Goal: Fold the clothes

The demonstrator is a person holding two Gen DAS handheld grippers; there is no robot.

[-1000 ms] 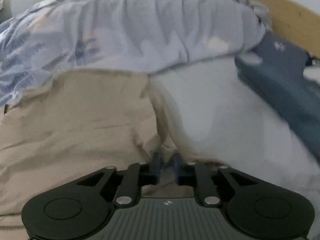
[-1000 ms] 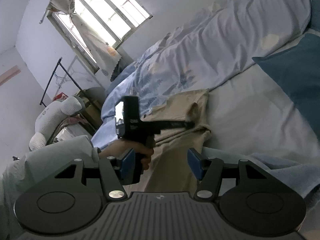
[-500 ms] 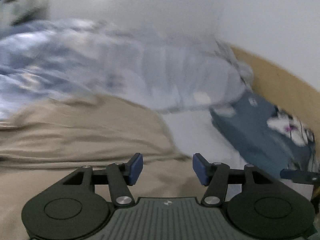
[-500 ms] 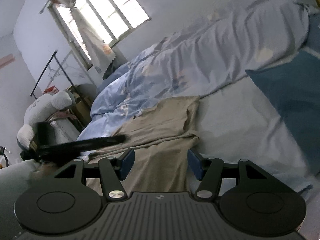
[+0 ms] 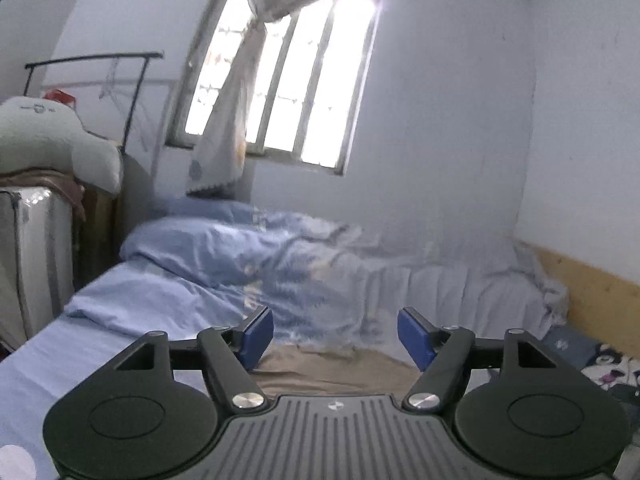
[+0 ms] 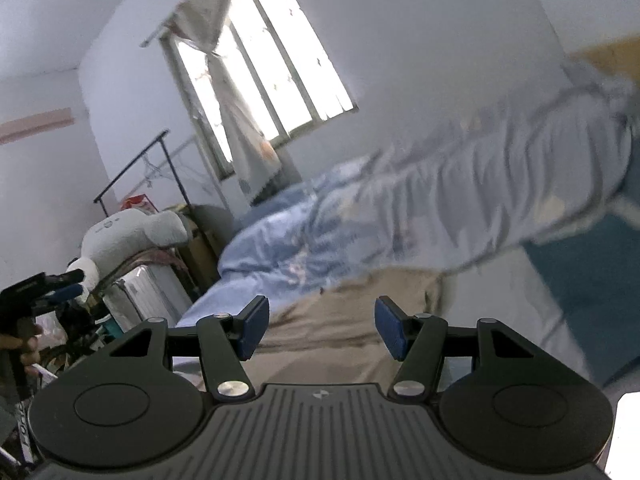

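Bedding, a rumpled blue duvet [image 5: 248,264], lies along the bed's far side under the window [image 5: 280,80]. Our tan garment [image 6: 352,320] lies flat on the bed, near. Left claw [image 5: 335,340] has just been opening, nothing between; right claw [image 6: 321,328] spread, empty, both above it.

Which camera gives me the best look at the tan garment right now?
The right wrist view: the tan garment spreads across the bed beyond the open right gripper, though blurred. The left wrist view shows only a strip of it, mostly hidden behind the open left gripper.
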